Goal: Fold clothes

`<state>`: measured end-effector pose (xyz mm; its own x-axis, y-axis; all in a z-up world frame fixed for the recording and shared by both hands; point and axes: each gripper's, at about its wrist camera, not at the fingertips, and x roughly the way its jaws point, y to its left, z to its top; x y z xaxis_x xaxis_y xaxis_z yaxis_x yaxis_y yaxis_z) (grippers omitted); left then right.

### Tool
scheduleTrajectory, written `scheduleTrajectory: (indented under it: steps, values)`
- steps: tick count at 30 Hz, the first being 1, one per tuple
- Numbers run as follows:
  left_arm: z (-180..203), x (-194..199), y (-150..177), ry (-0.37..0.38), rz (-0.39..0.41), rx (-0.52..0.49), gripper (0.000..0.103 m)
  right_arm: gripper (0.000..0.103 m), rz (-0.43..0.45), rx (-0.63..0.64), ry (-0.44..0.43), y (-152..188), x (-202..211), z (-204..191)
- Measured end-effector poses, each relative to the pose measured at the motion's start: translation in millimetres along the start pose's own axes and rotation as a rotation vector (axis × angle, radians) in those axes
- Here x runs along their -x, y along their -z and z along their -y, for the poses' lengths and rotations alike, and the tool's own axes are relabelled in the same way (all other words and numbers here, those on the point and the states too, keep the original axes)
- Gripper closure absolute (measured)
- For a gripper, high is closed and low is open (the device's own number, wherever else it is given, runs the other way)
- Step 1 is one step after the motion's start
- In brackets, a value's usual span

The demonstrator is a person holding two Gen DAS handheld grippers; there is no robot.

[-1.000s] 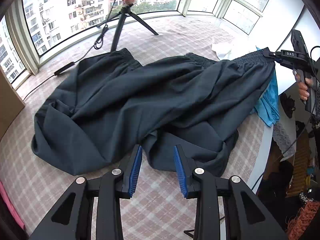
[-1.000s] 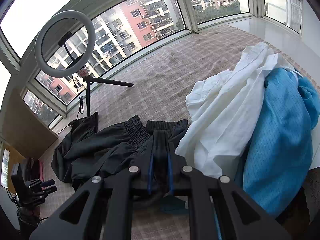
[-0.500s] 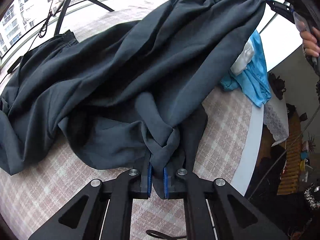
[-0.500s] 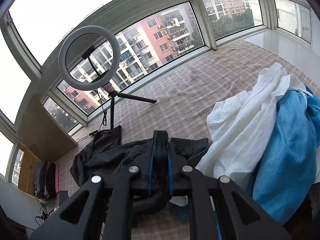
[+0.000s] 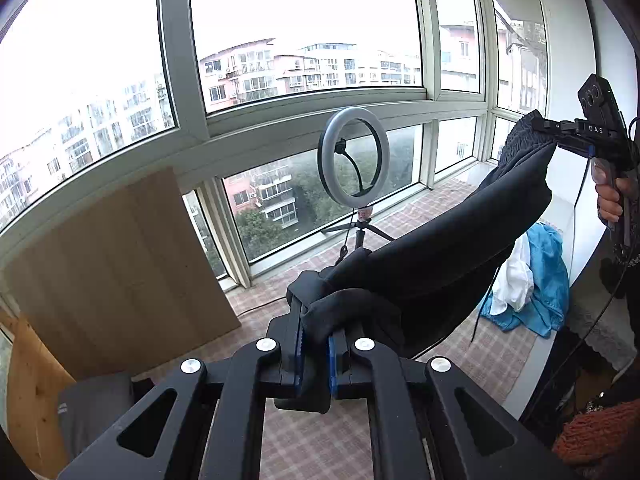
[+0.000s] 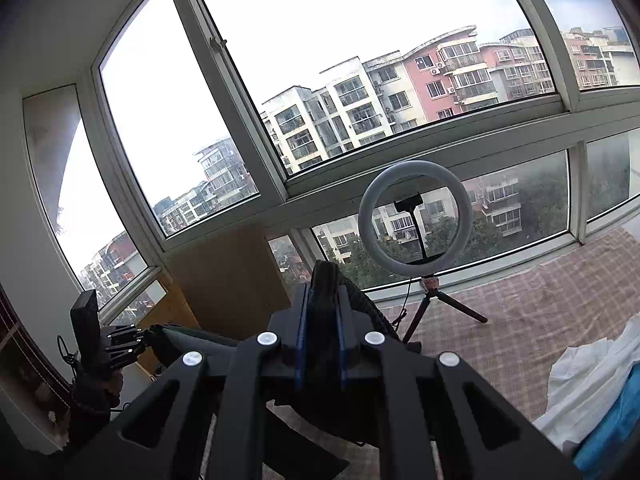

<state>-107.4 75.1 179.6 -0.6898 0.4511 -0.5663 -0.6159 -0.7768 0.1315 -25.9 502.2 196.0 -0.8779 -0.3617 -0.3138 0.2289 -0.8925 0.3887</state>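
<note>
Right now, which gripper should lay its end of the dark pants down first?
Probably the left gripper: its end of the dark pants hangs lower, nearer the checked cover. The right gripper holds the waistband high.

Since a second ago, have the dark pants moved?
Yes. The pants lay spread on the checked mat; now they hang lifted above it, between the left gripper and right gripper.

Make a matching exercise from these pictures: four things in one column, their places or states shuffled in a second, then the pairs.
Things:
1. dark trousers
2. ring light
3. blue garment
4. wooden board

Places or states:
A. leaning against the window
B. lying crumpled beside white cloth
C. held up between both grippers
D. standing on a small tripod

Pairs: 1-C, 2-D, 3-B, 4-A
</note>
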Motion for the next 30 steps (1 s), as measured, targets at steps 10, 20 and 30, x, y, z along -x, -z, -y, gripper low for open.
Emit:
scheduleTrajectory:
  steps: [10,20,30]
  values:
    - [4.2,-75.8,58.6,0.178,-0.273,0.043,0.083,0.092,-0.117,-0.081,0.169,56.2,-30.5,50.9]
    - [42.1,-187.0,241.5,0.284,-0.692,0.125,0.081,0.092,-0.422,-0.491,0.579,271.1,-1.4,230.0]
    - [108.4,-226.5,277.3,0.382,-0.686,0.102,0.063,0.091,-0.408,-0.513,0.574,264.7,-1.8,239.2]
